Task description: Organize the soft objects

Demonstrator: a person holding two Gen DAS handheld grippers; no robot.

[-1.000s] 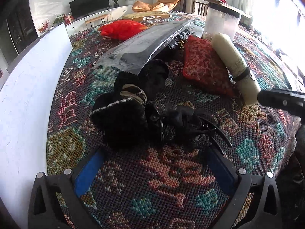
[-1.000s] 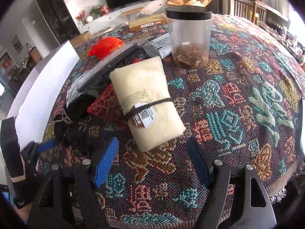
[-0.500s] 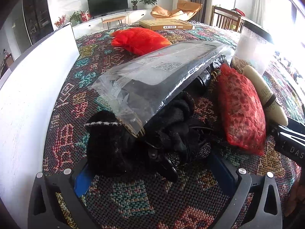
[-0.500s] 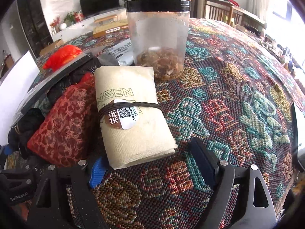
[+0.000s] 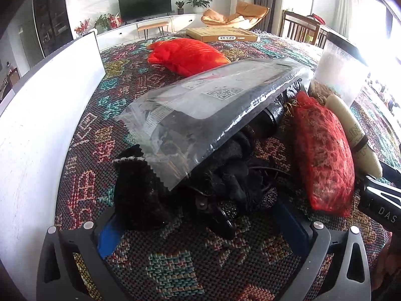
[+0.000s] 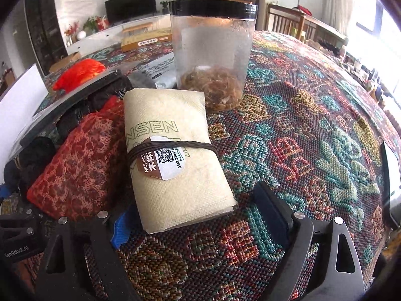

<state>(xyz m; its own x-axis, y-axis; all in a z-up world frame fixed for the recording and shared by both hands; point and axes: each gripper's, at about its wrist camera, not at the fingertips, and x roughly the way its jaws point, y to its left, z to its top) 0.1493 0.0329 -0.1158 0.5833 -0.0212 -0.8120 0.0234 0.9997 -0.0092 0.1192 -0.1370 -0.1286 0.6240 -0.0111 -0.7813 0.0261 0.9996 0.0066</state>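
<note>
I operate 2 grippers here, and both stand with the jaws wide apart, holding nothing. The right gripper (image 6: 190, 213) is the one that matters for the coming move, I think. The cream cloth roll (image 6: 173, 155), tied with a brown band and a label, lies directly ahead of it on the woven tablecloth (image 6: 313, 138). Its near end is already between the 2 fingers, closer to the blue-padded one, while the other finger stands apart from it on the cloth. The long axis of the roll runs away from the gripper, almost along the fingers, with the far end just in front of the clear jar (image 6: 213, 55). So a closing would squeeze the roll across its short width, which is good in my judgement.

On its other side the roll touches the red mesh pouch (image 6: 80, 160).

The left gripper (image 5: 200, 225) faces the black soft pile (image 5: 155, 193), which sits between its fingers, partly under a clear plastic packet (image 5: 208, 110). It is well apart from the roll, so the right one is nearer.
</note>
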